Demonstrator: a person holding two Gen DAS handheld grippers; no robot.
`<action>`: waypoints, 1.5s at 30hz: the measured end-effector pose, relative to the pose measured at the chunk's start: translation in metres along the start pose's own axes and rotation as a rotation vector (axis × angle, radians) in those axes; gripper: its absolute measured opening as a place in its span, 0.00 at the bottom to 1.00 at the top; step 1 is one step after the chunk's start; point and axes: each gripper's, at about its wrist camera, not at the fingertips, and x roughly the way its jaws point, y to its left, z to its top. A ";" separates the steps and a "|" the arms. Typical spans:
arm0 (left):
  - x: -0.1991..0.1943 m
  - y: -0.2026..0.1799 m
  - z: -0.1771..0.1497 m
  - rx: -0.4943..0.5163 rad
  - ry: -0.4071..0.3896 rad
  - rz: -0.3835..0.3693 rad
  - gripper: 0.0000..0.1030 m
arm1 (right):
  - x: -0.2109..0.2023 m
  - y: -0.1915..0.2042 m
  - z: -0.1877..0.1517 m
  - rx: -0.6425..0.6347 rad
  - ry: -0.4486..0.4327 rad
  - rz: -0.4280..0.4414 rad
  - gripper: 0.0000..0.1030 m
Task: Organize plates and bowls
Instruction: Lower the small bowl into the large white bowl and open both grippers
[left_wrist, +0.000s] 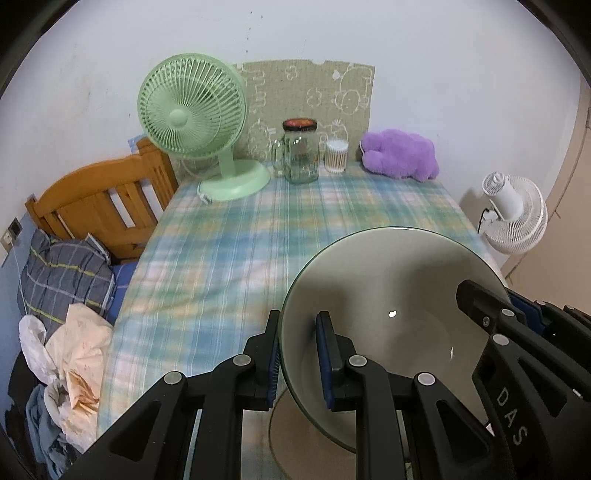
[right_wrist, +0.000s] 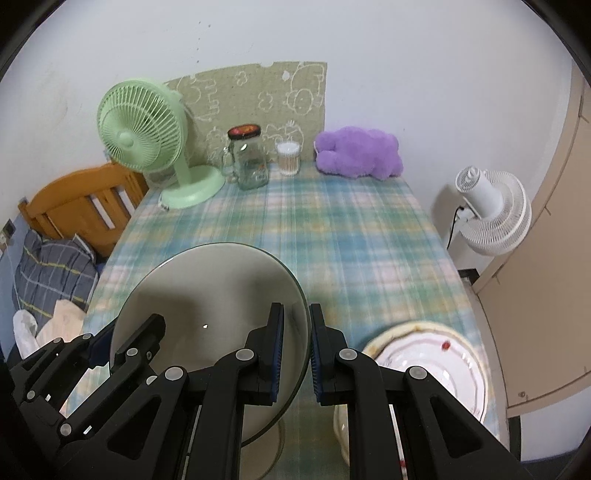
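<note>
Plaid-clothed worktop (left_wrist: 229, 236) against a white wall. Near edge: the left hand-held gripper (left_wrist: 297, 354) and right hand-held gripper (right_wrist: 295, 350) each pinched opposite rims of a grey glazed bowl (left_wrist: 388, 295), held tilted above the cloth; probably heavy, slick and breakable. Beside it, stacked plates (right_wrist: 436, 362). Far edge: green fan (left_wrist: 192, 110).
</note>
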 end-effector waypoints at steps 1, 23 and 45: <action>0.000 0.002 -0.005 0.003 0.002 0.000 0.15 | 0.000 0.002 -0.005 -0.001 0.005 -0.001 0.16; 0.026 0.022 -0.061 0.022 0.106 -0.031 0.15 | 0.021 0.027 -0.071 -0.009 0.117 -0.013 0.16; 0.041 0.015 -0.070 0.090 0.167 -0.094 0.22 | 0.032 0.030 -0.078 -0.034 0.117 -0.114 0.16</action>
